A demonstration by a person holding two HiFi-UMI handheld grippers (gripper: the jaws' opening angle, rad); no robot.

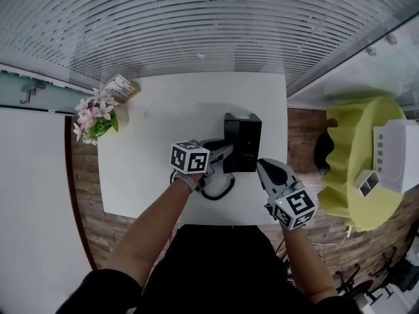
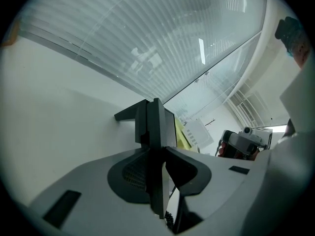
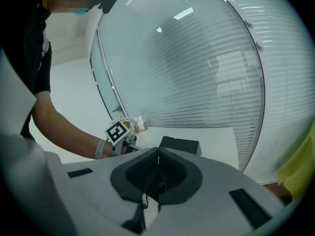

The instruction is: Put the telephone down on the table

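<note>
A wall of white slatted blinds (image 1: 196, 25) closes off the far side of the room, and a wood floor (image 1: 82, 195) shows around a white counter (image 1: 163, 110). To the right of the counter, well apart from it, is a yellow-green seat (image 1: 357, 169) with a white box (image 1: 396, 156) on it. The person's two bare forearms reach in from the near side. The black telephone base (image 1: 242, 142) stands on the right half of the counter, close to its right edge. The left gripper (image 1: 221, 153) points right toward the base, and its jaws are clamped on the black handset (image 2: 156, 191), which stands edge-on between the pads. The handset sits just left of the base, above the near part of the counter; whether it touches the surface cannot be told. The right gripper (image 1: 264, 167) hangs just off the counter's near right corner, near the base, with its jaws pressed together and nothing between them. A coiled black cord (image 1: 219, 190) loops on the counter below the handset. At the far left corner are a small pot of pink and white flowers (image 1: 95, 116) and, beside it, a printed packet (image 1: 120, 87).
</note>
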